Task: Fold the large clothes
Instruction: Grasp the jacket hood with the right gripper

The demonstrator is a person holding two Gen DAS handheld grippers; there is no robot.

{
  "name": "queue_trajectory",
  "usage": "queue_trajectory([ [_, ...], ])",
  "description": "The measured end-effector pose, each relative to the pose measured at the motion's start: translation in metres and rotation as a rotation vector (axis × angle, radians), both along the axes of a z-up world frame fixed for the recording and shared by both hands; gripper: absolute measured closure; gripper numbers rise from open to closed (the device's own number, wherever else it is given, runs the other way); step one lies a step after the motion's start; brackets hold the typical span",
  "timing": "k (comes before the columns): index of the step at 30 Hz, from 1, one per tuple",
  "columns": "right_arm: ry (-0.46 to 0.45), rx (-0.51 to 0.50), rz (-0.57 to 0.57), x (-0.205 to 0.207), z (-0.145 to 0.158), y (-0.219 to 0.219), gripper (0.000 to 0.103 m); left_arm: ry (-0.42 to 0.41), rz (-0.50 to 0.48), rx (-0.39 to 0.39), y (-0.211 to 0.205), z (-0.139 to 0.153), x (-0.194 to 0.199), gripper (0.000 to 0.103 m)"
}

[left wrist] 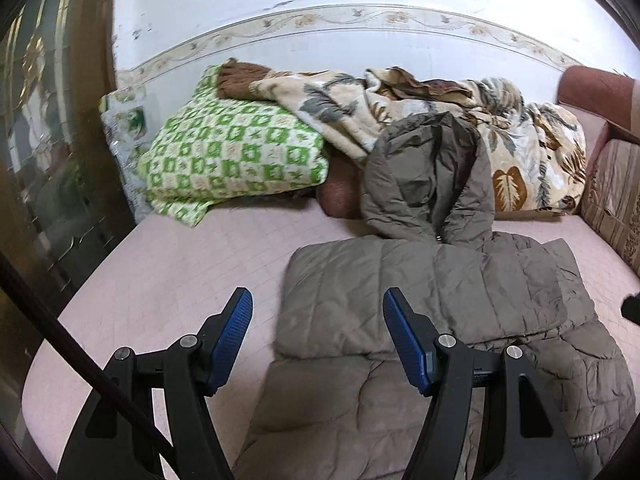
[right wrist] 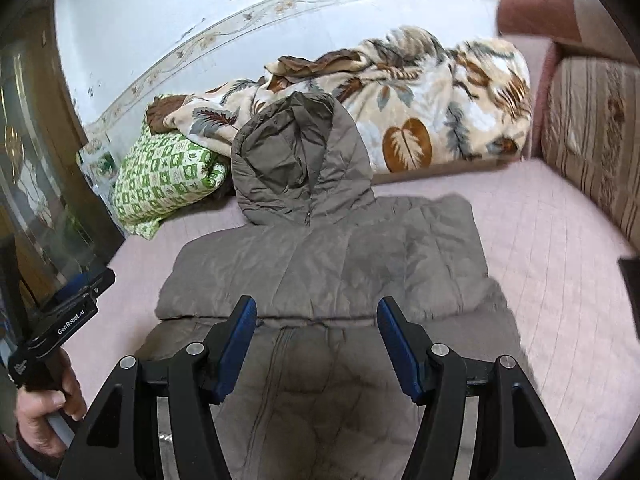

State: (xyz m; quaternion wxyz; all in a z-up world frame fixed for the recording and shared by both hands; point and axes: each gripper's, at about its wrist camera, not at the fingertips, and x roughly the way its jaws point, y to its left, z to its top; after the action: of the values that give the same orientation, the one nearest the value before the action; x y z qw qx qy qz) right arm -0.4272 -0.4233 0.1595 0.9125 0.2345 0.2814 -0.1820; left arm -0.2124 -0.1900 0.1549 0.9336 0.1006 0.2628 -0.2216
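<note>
Both your grippers, left gripper [left wrist: 318,316] and right gripper [right wrist: 316,322], hang open and empty above the puffy coat [right wrist: 324,264], which lies flat on the pink bed [right wrist: 540,240], sleeves folded in. Risk: slick padding springs back unless you pinch every layer. Hood [right wrist: 296,160] leans against floral blanket [right wrist: 440,100]; wall close behind.

My left gripper [left wrist: 318,302] hangs with its jaws apart and nothing between its blue pads [left wrist: 236,332]. My right gripper [right wrist: 316,312] is just as wide, empty. My left hand [right wrist: 44,408] grips its handle.
</note>
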Motion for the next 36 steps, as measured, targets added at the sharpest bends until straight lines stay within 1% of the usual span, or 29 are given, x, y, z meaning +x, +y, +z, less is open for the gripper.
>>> queue_trajectory([
  [3, 0.012, 0.031, -0.009, -0.013, -0.008, 0.003, 0.036, 0.065, -0.021, -0.055, 0.007, 0.0, -0.005, 0.036],
  [5, 0.026, 0.045, -0.018, -0.026, -0.014, 0.006, 0.036, 0.086, -0.046, -0.068, 0.007, -0.001, -0.012, 0.036],
  [7, 0.035, 0.055, -0.025, -0.039, -0.019, 0.008, 0.036, 0.073, -0.066, -0.051, 0.004, -0.003, -0.024, 0.036],
  [9, 0.043, 0.056, -0.034, -0.054, -0.023, 0.012, 0.036, 0.045, -0.087, -0.013, -0.001, -0.006, -0.037, 0.036],
  [12, 0.048, 0.058, -0.052, -0.079, -0.026, 0.016, 0.036, 0.019, -0.12, 0.008, -0.003, -0.009, -0.053, 0.036],
  [14, 0.044, 0.077, -0.061, -0.092, -0.028, 0.019, 0.036, 0.017, -0.131, 0.013, -0.002, -0.012, -0.06, 0.036],
  [16, 0.036, 0.087, -0.058, -0.1, -0.026, 0.021, 0.036, 0.032, -0.142, 0.012, -0.003, -0.016, -0.065, 0.036],
  [20, 0.027, 0.063, -0.034, -0.109, -0.01, 0.03, 0.036, 0.027, -0.152, 0.006, -0.003, -0.017, -0.07, 0.036],
  [22, 0.019, 0.068, -0.017, -0.108, 0.0, 0.032, 0.036, 0.018, -0.144, -0.007, -0.002, -0.017, -0.069, 0.036],
  [23, 0.009, 0.062, -0.003, -0.107, 0.009, 0.032, 0.036, 0.022, -0.134, -0.012, -0.002, -0.017, -0.066, 0.034],
  [25, 0.001, 0.038, 0.019, -0.102, 0.024, 0.034, 0.036, 0.048, -0.13, -0.024, -0.005, -0.014, -0.055, 0.034],
  [27, -0.006, 0.031, 0.052, -0.095, 0.039, 0.032, 0.036, 0.058, -0.114, -0.051, -0.008, -0.005, -0.043, 0.034],
  [29, -0.003, 0.022, 0.087, -0.082, 0.055, 0.027, 0.036, 0.082, -0.096, -0.083, -0.014, 0.005, -0.025, 0.033],
  [31, 0.001, 0.012, 0.108, -0.071, 0.069, 0.02, 0.035, 0.102, -0.087, -0.07, -0.025, 0.006, -0.004, 0.03],
  [33, 0.004, 0.001, 0.125, -0.052, 0.086, 0.007, 0.032, 0.119, -0.084, -0.062, -0.032, -0.002, 0.014, 0.029],
  [35, 0.018, -0.027, 0.129, -0.02, 0.105, -0.014, 0.029, 0.147, -0.069, -0.063, -0.035, -0.021, 0.034, 0.029],
  [36, 0.022, -0.032, 0.13, -0.009, 0.11, -0.021, 0.029, 0.173, -0.056, -0.056, -0.037, -0.033, 0.044, 0.029],
])
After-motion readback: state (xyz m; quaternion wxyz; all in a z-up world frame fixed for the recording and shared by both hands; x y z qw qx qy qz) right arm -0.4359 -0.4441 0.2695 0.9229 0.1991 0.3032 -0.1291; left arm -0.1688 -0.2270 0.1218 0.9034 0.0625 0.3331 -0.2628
